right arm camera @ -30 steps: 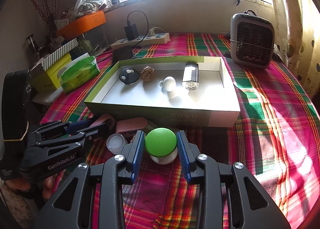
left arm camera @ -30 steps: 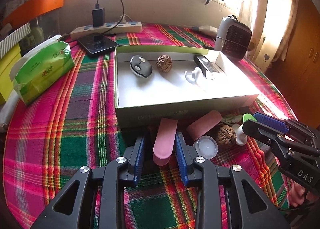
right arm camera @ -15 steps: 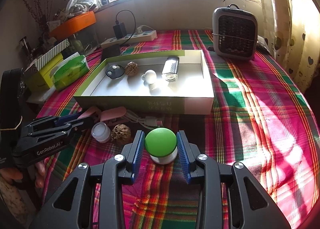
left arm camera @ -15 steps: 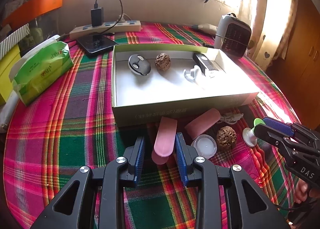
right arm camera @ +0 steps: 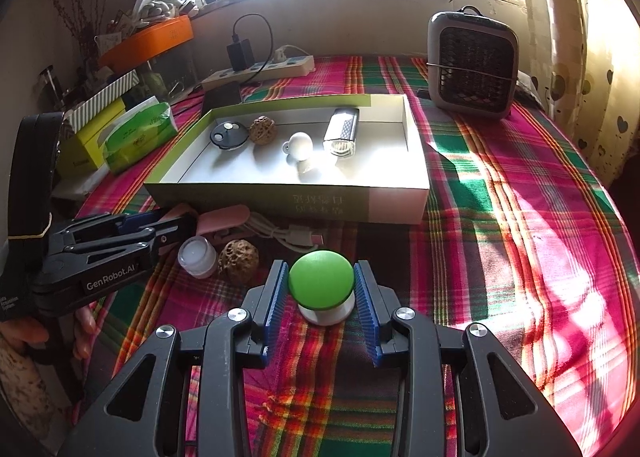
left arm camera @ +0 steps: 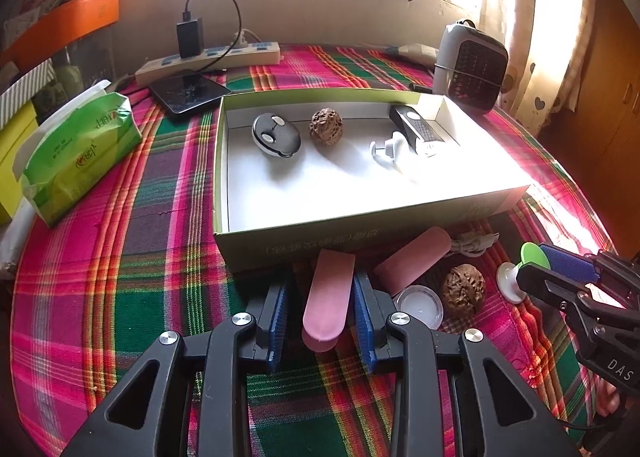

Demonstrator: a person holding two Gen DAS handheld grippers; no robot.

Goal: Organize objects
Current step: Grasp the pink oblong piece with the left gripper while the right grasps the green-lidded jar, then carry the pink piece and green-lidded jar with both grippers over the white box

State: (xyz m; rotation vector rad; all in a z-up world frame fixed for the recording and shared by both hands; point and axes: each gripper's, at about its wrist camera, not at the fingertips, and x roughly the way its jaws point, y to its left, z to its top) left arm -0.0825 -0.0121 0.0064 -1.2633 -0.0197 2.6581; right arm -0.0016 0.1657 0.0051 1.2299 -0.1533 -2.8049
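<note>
Left wrist view. Left claw (left arm camera: 320, 311) at bottom centre, closed on a pink case (left arm camera: 329, 296) that points up toward the near wall of the open box (left arm camera: 360, 241). Second pink case (left arm camera: 412, 260) lies slanted just right of it. A small white jar (left arm camera: 420, 305) and a walnut (left arm camera: 463, 291) sit side by side right of the claw. Inside the box, upper centre: black key fob (left arm camera: 276, 135), another walnut (left arm camera: 326, 126), white earbud-like piece (left arm camera: 390, 149), dark lighter (left arm camera: 418, 129). Green tissue pack (left arm camera: 76, 153) at left on the plaid worktop (left arm camera: 152, 257). Right claw (left arm camera: 538, 263) enters at lower right, clamped on a green-capped knob (left arm camera: 528, 257).

Right wrist view. Right claw (right arm camera: 322, 293) at bottom centre, pads narrow against the green-capped knob (right arm camera: 322, 284); whether the knob's white base touches the cloth cannot be told. Left claw (right arm camera: 176, 223) at left, gripping the pink case (right arm camera: 182, 213). Jar (right arm camera: 198, 257) and walnut (right arm camera: 240, 260) between the two claws. Box (right arm camera: 288, 201) mid-frame; heater (right arm camera: 472, 65) upper right.
</note>
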